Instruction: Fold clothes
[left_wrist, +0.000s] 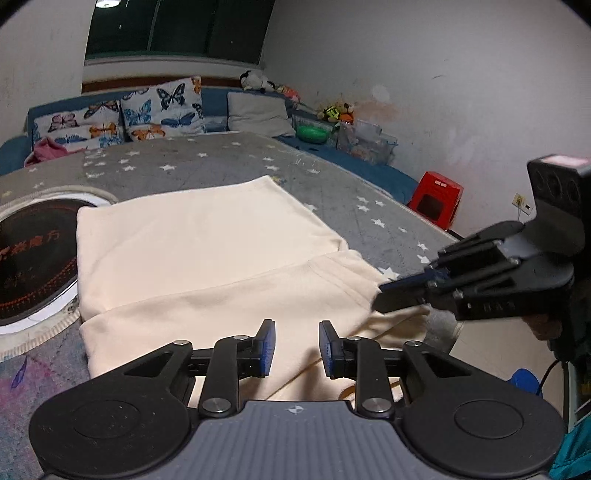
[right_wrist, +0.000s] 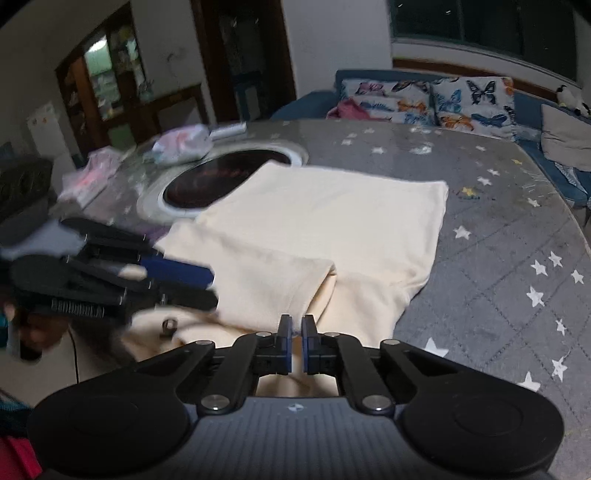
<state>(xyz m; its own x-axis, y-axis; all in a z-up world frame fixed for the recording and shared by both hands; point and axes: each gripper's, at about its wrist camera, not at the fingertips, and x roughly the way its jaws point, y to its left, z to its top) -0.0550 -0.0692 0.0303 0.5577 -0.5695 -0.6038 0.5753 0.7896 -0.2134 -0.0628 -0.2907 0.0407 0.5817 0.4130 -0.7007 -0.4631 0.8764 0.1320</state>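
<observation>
One cream garment (left_wrist: 207, 251) — long axis tableward

I'm seeing a home living room: sofa (left_wrist: 218, 110) with butterfly pillows (left_wrist: 162, 107), soft toys (left_wrist: 258, 81), star-print table (right_wrist: 498, 236), wooden cabinet (right_wrist: 107, 81).

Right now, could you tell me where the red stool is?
In the left wrist view, the red stool stands on the floor at the right, beyond the star-patterned table's far edge, near the white wall.

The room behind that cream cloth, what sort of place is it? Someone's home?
Most likely a home living room. A blue sofa with butterfly cushions runs along the wall, soft toys sit on its back, and the cream garment lies on a star-patterned table cover.
</observation>
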